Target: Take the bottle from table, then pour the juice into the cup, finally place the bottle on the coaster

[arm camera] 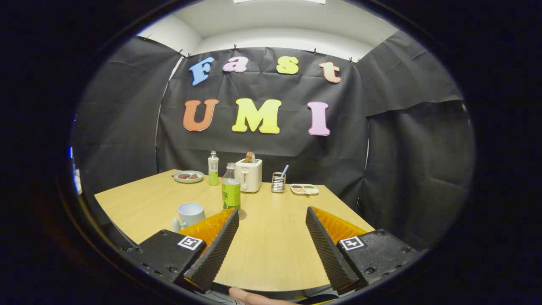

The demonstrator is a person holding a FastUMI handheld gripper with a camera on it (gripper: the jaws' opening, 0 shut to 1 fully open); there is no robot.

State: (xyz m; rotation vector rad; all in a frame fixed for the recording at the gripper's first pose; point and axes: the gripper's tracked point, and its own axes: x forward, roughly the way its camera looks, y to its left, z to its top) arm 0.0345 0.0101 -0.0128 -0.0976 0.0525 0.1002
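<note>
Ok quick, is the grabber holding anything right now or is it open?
Gripper: open and holding nothing; its fingers are spread wide over the table, with the green-label bottle beyond the left finger.

The gripper [272,211] has two wedge-shaped fingers [214,258] faced with ribbed, sawtooth-textured pads, standing wide apart. Each finger sits on a flat black block [163,253] with rounded corners, fixed by dark screws and carrying a small square black-and-white marker [190,242] on top.
</note>
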